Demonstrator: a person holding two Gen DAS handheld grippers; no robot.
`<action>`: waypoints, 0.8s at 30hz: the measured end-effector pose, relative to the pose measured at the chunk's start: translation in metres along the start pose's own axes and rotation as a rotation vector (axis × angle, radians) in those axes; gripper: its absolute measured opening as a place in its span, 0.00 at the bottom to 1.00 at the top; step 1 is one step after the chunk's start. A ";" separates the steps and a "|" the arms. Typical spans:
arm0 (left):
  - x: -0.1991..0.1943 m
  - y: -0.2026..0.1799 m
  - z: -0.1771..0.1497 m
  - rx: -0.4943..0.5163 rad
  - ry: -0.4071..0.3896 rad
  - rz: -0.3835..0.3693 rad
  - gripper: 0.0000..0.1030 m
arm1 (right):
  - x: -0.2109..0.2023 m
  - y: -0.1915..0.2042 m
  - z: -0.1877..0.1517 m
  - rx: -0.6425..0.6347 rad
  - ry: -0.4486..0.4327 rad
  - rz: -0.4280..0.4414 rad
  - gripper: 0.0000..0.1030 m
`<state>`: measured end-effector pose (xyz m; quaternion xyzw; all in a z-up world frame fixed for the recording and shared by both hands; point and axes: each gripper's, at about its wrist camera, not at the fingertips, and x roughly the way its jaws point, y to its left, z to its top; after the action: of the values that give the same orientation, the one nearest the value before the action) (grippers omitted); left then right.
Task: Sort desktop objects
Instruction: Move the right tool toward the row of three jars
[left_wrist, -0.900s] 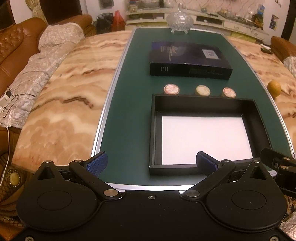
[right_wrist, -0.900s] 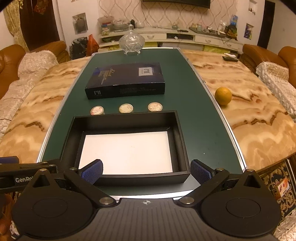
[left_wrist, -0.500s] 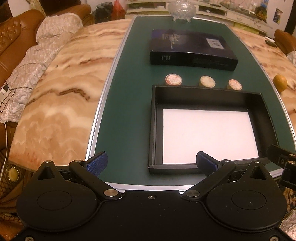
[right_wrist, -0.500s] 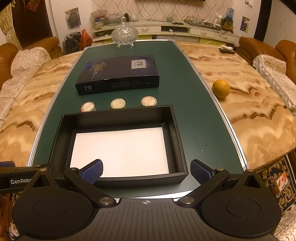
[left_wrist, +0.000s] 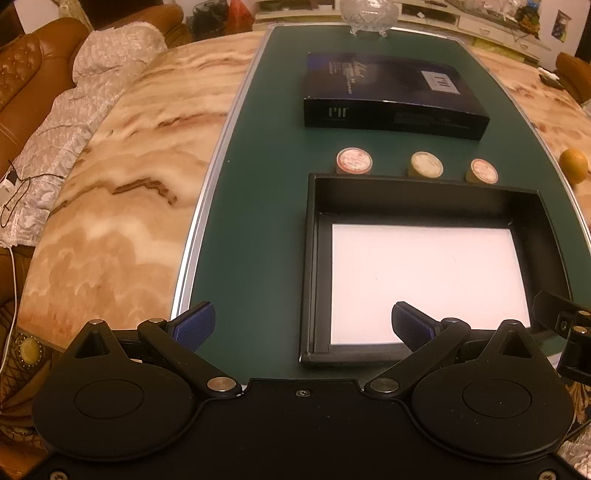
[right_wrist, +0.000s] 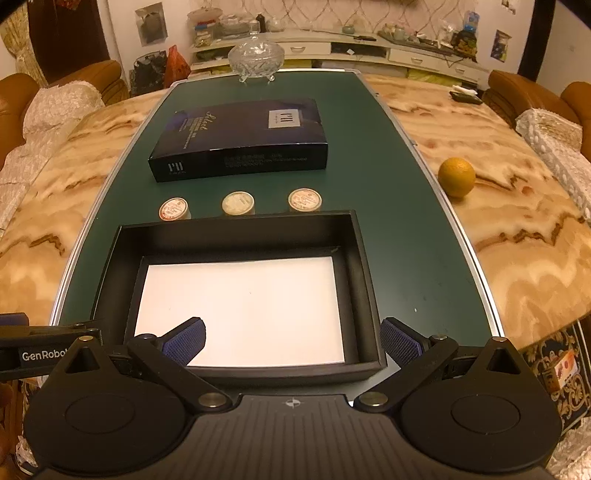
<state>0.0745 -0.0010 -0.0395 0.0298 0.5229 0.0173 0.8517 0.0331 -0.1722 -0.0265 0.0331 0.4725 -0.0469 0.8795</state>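
Both tongs, your left gripper and right gripper, had moved closer over the empty black box with jaws wide apart, holding nothing, so the three little jars behind it still waited.

Ahead of the blue fingers: black tray with white floor, green mat, veined marble table.

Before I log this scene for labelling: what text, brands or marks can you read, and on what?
"GenRobo", cut off at the frame edge: on the left gripper body.
"PII": on the dark box, on its front edge and on its top label.
"Select", script: on the box top.
Other box lines: too blurred.
Three round containers' lids: print unreadable.
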 end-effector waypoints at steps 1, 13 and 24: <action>0.001 -0.001 0.002 0.000 -0.003 -0.001 1.00 | 0.002 0.001 0.002 -0.005 -0.002 0.003 1.00; 0.016 -0.011 0.033 -0.004 -0.032 -0.024 1.00 | 0.026 0.011 0.025 -0.074 -0.021 0.028 1.00; 0.033 -0.020 0.068 -0.031 -0.054 -0.037 1.00 | 0.057 -0.013 0.062 0.057 0.004 0.148 1.00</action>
<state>0.1496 -0.0215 -0.0398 0.0075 0.4998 0.0088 0.8661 0.1144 -0.1939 -0.0399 0.0929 0.4691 0.0049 0.8782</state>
